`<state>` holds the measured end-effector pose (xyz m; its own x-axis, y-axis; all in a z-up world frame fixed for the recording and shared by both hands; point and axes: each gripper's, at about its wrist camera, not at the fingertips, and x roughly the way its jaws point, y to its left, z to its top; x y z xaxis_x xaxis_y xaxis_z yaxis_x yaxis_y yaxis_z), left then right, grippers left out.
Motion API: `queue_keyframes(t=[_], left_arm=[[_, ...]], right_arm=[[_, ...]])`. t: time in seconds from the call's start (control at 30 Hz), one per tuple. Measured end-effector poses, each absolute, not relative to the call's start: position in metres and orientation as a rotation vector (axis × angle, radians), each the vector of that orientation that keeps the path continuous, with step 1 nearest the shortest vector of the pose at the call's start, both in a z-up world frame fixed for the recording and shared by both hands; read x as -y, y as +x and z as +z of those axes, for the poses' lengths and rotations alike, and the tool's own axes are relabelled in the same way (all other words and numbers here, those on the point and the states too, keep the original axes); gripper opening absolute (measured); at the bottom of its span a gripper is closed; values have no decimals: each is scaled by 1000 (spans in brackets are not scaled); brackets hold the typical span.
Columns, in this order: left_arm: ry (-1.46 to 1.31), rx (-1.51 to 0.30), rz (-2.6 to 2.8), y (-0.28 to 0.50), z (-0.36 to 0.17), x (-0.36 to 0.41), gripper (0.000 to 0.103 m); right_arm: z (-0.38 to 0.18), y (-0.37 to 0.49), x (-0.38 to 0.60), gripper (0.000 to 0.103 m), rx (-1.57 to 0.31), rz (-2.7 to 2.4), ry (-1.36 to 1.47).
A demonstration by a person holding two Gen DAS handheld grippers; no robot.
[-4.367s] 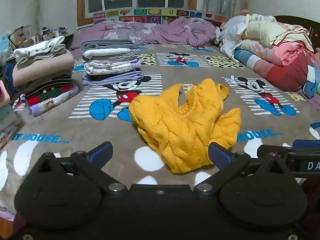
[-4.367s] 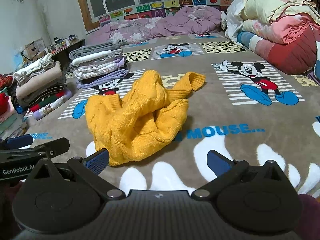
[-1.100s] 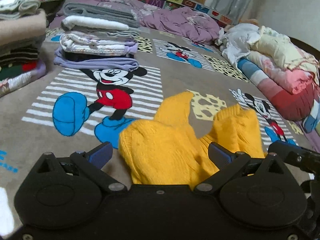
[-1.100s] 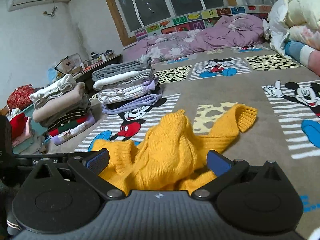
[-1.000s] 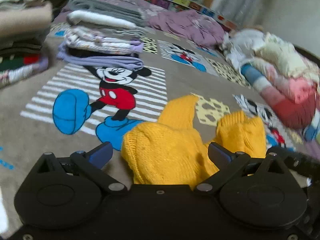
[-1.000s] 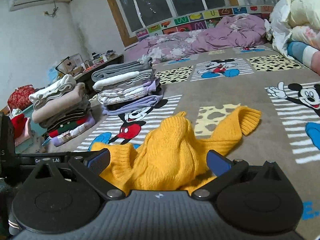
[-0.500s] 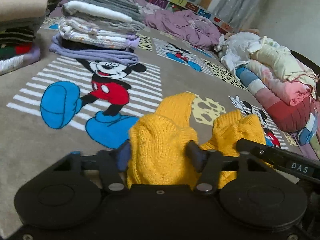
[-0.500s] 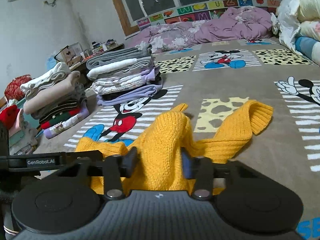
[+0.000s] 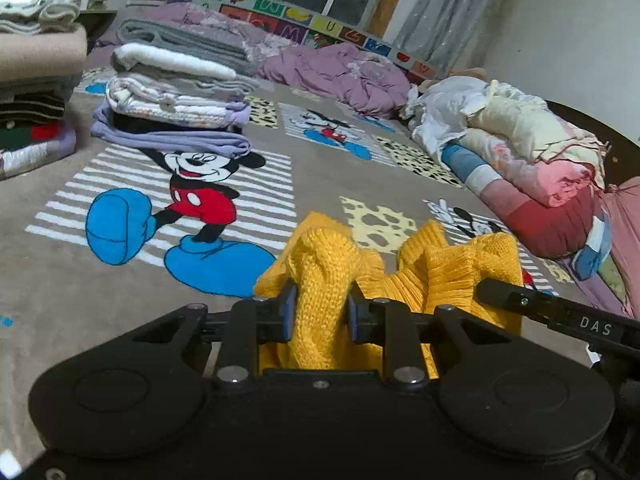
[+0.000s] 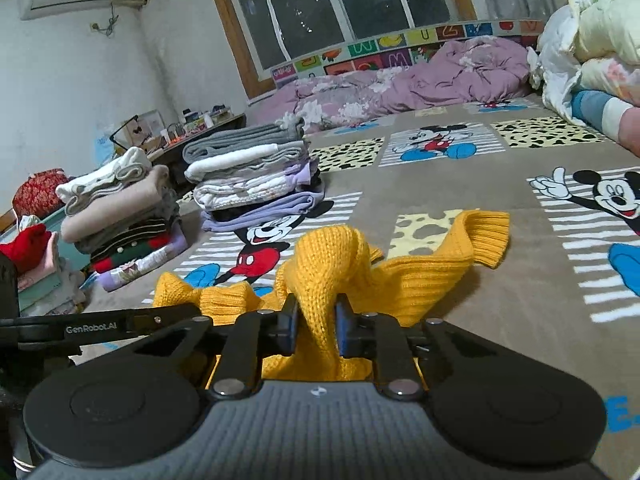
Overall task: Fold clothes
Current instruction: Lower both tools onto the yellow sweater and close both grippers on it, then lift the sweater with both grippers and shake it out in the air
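The chunky yellow cable-knit sweater [image 9: 448, 276] lies crumpled near the front edge of the bed, on the brown cartoon-mouse blanket [image 9: 332, 176], well short of the stacks of folded clothes [image 10: 248, 176] toward the left edge. It looks soft, thick and floppy, with some weight to it; a knit like that sags and stretches when lifted, so I'd judge it best taken by bunched folds at two separate spots, shoulders or hem corners, not by a single loose sleeve.

The left gripper [image 9: 318, 314] is closing on a raised ridge of the knit, its blue pads pressing into the wool from both sides. The right gripper [image 10: 316, 322] is closing likewise on another hump of the same sweater, with the ribbed cuff [image 10: 486, 236] trailing off to the right.

A second ago both sets of jaws stood wide apart with the sweater lying slack between them; now each pinches a fold and the fabric stands up in a peak.
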<state>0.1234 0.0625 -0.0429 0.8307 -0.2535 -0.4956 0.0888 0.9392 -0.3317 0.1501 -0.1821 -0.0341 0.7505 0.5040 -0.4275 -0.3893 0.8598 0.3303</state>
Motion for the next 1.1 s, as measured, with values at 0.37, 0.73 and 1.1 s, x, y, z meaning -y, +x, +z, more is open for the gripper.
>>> queue_keyframes(t=[0.37,0.73,1.1], left_arm=[[-239,-530,-233,83,-33,-48,22],[-159,-539,-279,38,-40,-33,22],[-46,-590,-324,9,-48,-15,22]], right_arm=[[-29,93,207,18,-485,487,252],[-37,42,222,18,-492,492,267],[-52,11,227,18,-554,514,254]])
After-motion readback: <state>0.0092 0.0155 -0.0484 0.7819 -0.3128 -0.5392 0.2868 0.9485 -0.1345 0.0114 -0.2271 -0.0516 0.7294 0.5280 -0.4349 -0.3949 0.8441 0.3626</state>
